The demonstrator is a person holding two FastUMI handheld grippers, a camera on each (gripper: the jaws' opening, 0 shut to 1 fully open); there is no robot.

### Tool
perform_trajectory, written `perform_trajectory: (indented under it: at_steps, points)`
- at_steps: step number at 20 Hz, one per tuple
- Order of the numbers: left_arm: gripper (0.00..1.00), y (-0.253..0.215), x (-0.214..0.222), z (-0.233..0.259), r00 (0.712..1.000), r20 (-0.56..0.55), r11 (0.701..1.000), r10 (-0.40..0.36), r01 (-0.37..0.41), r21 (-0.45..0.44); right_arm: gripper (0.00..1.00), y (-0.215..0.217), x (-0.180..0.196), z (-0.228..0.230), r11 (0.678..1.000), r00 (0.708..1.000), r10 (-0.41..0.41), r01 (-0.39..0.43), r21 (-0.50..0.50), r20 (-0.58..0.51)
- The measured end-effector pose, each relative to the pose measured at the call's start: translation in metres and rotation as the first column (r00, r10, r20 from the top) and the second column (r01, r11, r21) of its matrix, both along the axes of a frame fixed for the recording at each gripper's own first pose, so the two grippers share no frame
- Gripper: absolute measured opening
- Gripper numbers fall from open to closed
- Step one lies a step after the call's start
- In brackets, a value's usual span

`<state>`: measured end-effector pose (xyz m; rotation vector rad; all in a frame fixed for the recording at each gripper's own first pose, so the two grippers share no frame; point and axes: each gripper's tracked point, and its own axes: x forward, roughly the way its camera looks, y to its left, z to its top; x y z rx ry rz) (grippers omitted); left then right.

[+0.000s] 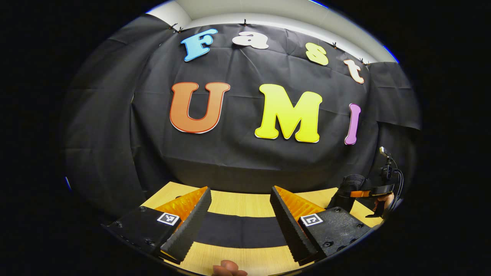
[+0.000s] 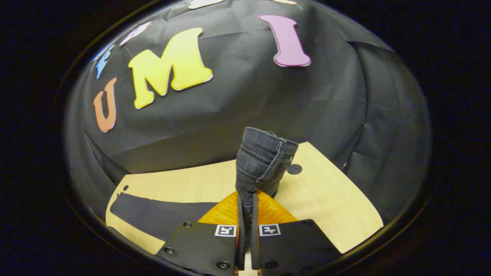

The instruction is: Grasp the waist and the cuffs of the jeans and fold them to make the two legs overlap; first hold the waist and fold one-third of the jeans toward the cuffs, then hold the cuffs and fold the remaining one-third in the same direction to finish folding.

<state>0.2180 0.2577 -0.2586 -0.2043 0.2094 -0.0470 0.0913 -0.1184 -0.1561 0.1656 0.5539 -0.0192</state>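
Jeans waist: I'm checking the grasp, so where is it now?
In the right gripper view, the jeans waist stands bunched between the right gripper fingers, above the wooden table.

Both gripper views look low across the table (image 1: 238, 201) toward the wall.

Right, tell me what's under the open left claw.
Under the left claw, a dark band of jeans lies flat across the wooden table. The table beneath the cloth is covered.
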Motion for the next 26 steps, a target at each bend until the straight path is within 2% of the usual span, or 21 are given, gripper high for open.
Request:
perform_trajectory:
  at_steps: [6, 10, 12, 14, 21, 25, 26]
  points:
    - [0.98, 0.019, -0.01, -0.003, 0.999, -0.015, 0.999, 0.038, -0.038, 0.006, 0.07, 0.035, 0.0, 0.013, 0.996, 0.994, 0.089, -0.089, -0.007, 0.062]
    - [0.99, 0.034, -0.021, -0.005, 0.997, -0.026, 0.997, 0.072, -0.072, 0.021, 0.07, 0.057, -0.017, 0.016, 0.985, 0.982, 0.172, -0.171, -0.015, 0.082]
    - [0.99, 0.044, -0.028, -0.005, 0.995, -0.03, 0.995, 0.093, -0.092, 0.029, 0.03, 0.079, -0.015, 0.011, 0.977, 0.973, 0.214, -0.214, -0.012, 0.081]
    - [0.99, 0.056, -0.033, -0.004, 0.992, -0.028, 0.992, 0.122, -0.121, 0.047, 0.07, 0.107, -0.014, 0.002, 0.967, 0.964, 0.256, -0.256, -0.001, 0.075]
    - [0.99, 0.082, -0.045, -0.001, 0.98, -0.027, 0.975, 0.196, -0.192, 0.107, 0.07, 0.212, -0.044, -0.064, 0.907, 0.907, 0.42, -0.421, -0.012, -0.03]
    - [0.99, 0.09, -0.05, -0.007, 0.975, -0.053, 0.971, 0.217, -0.21, 0.119, 0.07, 0.238, -0.059, -0.103, 0.887, 0.885, 0.455, -0.46, -0.037, -0.097]
    - [0.99, 0.091, -0.053, -0.006, 0.974, -0.053, 0.97, 0.221, -0.214, 0.116, 0.03, 0.242, -0.062, -0.11, 0.884, 0.882, 0.459, -0.465, -0.045, -0.106]
